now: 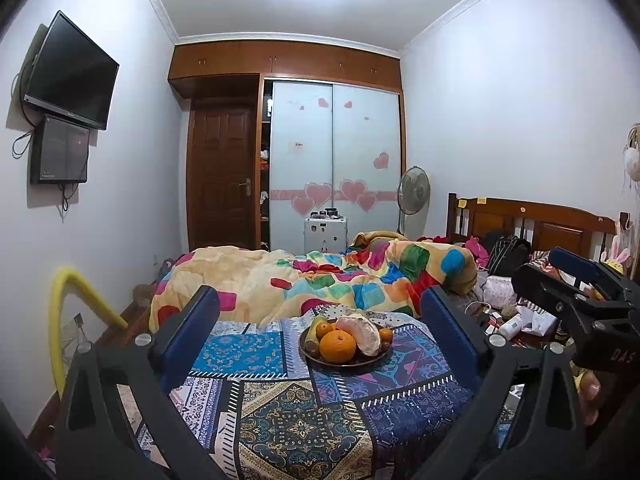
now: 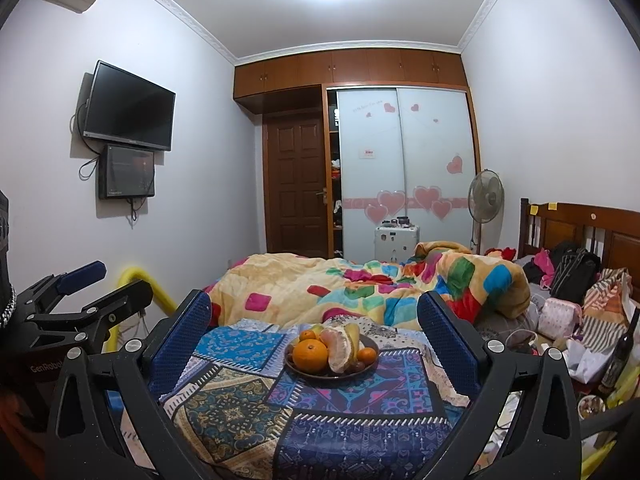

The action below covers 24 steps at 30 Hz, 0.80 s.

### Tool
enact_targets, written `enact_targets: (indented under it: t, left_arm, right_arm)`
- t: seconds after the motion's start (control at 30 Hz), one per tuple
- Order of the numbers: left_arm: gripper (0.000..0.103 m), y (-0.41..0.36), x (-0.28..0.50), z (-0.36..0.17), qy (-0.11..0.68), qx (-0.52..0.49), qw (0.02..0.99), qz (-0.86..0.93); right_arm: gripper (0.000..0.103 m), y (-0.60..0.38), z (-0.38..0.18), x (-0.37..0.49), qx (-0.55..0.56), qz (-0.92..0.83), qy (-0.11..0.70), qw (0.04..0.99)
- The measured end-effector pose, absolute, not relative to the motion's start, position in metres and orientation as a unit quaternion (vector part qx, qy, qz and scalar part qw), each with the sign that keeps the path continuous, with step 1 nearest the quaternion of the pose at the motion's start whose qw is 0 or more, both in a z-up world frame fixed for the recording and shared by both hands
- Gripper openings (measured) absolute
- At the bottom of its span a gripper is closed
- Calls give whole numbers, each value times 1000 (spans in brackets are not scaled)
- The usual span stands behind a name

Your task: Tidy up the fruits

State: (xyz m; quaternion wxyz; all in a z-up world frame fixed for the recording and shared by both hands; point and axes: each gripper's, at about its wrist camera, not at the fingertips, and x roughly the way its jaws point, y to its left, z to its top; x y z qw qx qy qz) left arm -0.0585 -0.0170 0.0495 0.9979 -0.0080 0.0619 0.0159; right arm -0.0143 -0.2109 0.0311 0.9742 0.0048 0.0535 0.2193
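Observation:
A dark plate (image 1: 320, 362) of fruit sits on a patterned cloth (image 1: 304, 420) over a small table. On it are a big orange (image 1: 337, 346), a peeled pomelo piece (image 1: 362, 332), small oranges, a banana and dark small fruits. The plate shows in the right wrist view (image 2: 304, 372) with the big orange (image 2: 310, 355) and the pomelo (image 2: 338, 350). My left gripper (image 1: 320, 316) is open and empty, short of the plate. My right gripper (image 2: 314, 314) is open and empty too, at about the same distance. Each gripper shows at the edge of the other's view.
Behind the table is a bed with a bright quilt (image 1: 320, 280) and a wooden headboard (image 1: 532, 220). Bags, bottles and clutter (image 2: 580, 320) lie to the right. A yellow tube (image 1: 64, 320) stands at the left wall. A fan (image 2: 486, 196) and wardrobe stand at the back.

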Motion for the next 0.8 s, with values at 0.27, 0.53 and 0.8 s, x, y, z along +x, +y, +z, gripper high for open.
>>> enact_targets:
  t: [0.27,0.53,0.8]
  left_arm:
    - [102,-18,-58,48,63,-7,998,15]
    - [102,-19,-57,48,64,-8,998,14]
    - [102,-21,-56,49,65,-6,998,12]
  right_arm:
    - [103,-211,31,-14,5,219,52,974]
    - [103,-212,30,-17,6,218,51,974]
    - [103,-213,31,-18,6,217,50,975]
